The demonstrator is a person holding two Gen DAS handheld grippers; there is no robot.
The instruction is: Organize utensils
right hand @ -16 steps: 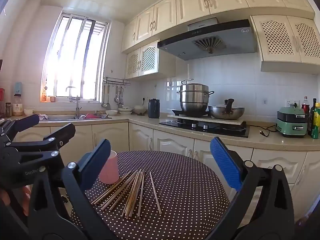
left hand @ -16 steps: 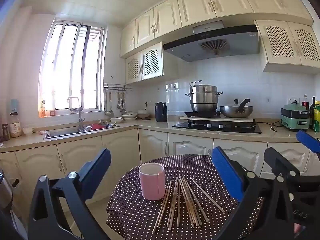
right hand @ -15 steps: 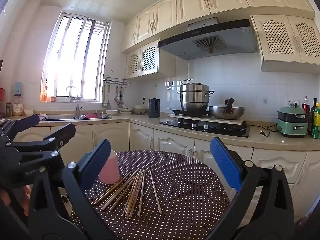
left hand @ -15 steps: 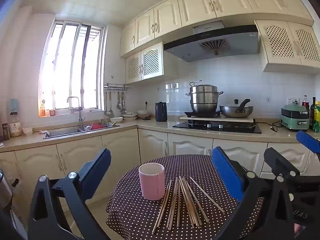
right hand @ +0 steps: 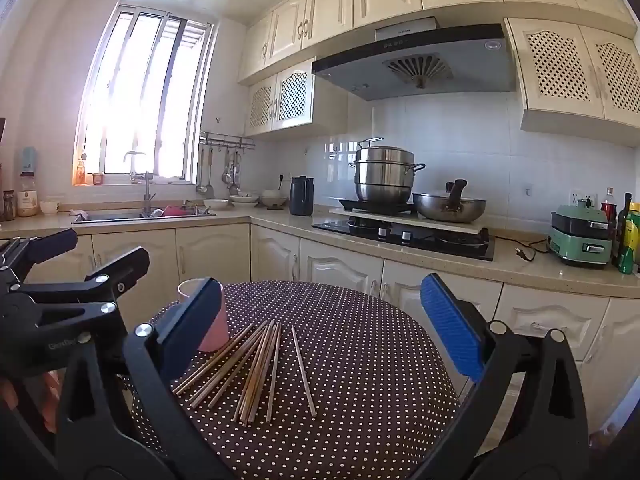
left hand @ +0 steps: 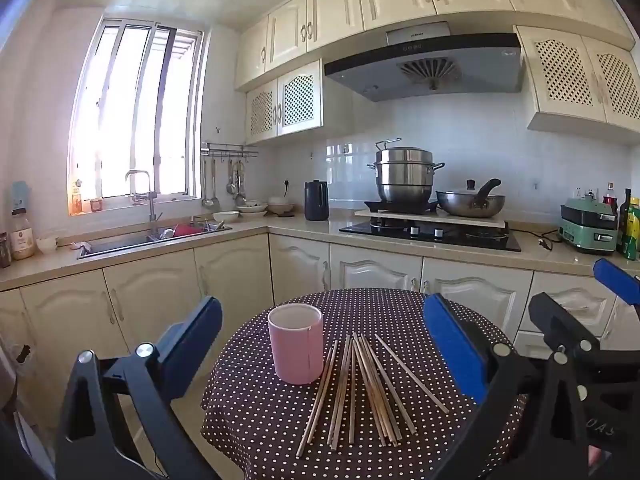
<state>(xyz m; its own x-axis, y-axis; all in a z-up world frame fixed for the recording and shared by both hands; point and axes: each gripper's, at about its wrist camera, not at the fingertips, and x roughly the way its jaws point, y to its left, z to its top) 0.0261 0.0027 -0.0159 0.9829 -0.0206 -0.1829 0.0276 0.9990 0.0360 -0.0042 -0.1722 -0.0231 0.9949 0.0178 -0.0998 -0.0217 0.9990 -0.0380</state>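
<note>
A pink cup (left hand: 296, 343) stands upright on a round table with a brown polka-dot cloth (left hand: 256, 412). Several wooden chopsticks (left hand: 360, 392) lie fanned out just right of the cup. My left gripper (left hand: 320, 344) is open and empty, held above the near side of the table. In the right wrist view the cup (right hand: 212, 332) is partly hidden behind my left finger, and the chopsticks (right hand: 256, 364) lie beside it. My right gripper (right hand: 324, 320) is open and empty, held over the table (right hand: 360, 360). The left gripper also shows at the left of the right wrist view (right hand: 60, 276).
Cream kitchen cabinets and a counter (left hand: 240, 236) run behind the table. A sink (left hand: 132, 240) sits under the window. A steamer pot (left hand: 404, 172) and a wok (left hand: 472, 200) stand on the stove. A black kettle (left hand: 316, 200) and a green appliance (left hand: 588, 224) stand on the counter.
</note>
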